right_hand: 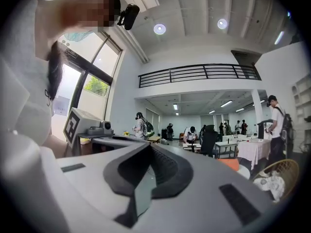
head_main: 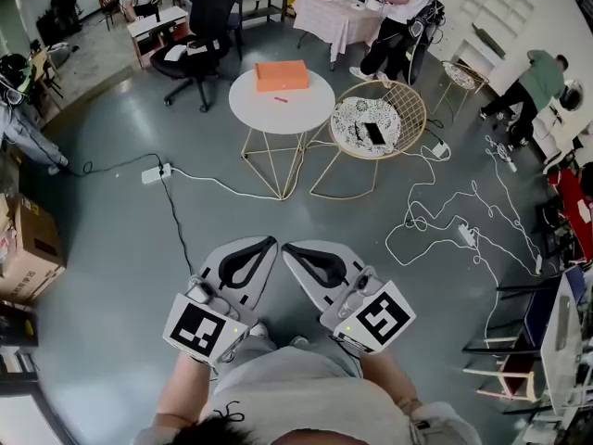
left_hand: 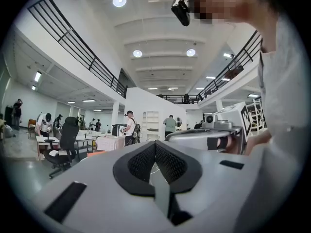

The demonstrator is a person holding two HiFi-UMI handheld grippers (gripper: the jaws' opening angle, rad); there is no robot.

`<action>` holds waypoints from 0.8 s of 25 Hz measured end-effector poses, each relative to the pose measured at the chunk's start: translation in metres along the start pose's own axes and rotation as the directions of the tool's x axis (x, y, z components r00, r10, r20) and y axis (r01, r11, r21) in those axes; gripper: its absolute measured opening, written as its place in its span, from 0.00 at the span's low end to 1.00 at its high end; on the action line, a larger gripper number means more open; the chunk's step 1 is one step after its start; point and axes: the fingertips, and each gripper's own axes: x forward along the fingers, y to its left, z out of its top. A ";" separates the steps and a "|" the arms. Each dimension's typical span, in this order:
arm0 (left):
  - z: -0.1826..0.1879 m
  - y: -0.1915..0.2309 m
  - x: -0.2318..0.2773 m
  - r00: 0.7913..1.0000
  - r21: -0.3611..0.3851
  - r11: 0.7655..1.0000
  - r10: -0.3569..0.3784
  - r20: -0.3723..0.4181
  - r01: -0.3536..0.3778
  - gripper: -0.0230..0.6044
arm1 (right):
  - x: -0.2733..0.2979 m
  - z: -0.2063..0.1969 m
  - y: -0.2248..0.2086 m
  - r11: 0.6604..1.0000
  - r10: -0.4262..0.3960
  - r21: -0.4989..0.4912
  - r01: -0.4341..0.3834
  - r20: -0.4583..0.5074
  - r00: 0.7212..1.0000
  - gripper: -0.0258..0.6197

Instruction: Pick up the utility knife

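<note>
Utility knife (head_main: 281, 99), likely the one small red thing, is seen upper middle on one round surface (head_main: 310, 111), by one orange box (head_main: 281, 75). Both left tongs (head_main: 271, 242) and right tongs (head_main: 287, 247) are pressed together, empty.

The right gripper (right_hand: 150, 147) fills the lower half of the frame, its two pale grey jaws closed with the black pads (right_hand: 167, 171) meeting at the far tip and nothing between them. Just beyond, at middle left, the left gripper (right_hand: 109, 140) shows with its marker cube. A person's pale sleeve (right_hand: 26, 115) takes the left edge, with a tall window (right_hand: 80, 81) behind it. Across the middle runs a balcony with a black railing (right_hand: 199, 74); round ceiling lights (right_hand: 160, 29) sit at the top. At the right edge a person with a backpack (right_hand: 277, 125) stands by a cloth-covered bench (right_hand: 252, 152), and a wicker chair (right_hand: 279, 171) lies lower right. A black office chair (right_hand: 210, 141) stands right of centre.
</note>
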 end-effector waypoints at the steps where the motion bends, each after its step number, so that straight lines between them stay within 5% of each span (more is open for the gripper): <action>1: 0.000 0.002 -0.001 1.000 0.001 1.000 -0.001 0.001 0.001 0.05 | 0.003 0.000 0.001 1.000 0.000 -0.002 0.000 -0.002 1.000 0.05; 20: -0.020 0.079 0.005 1.000 -0.020 1.000 -0.007 0.001 0.007 0.05 | 0.060 -0.026 -0.031 0.996 -0.082 0.045 0.083 -0.023 0.996 0.05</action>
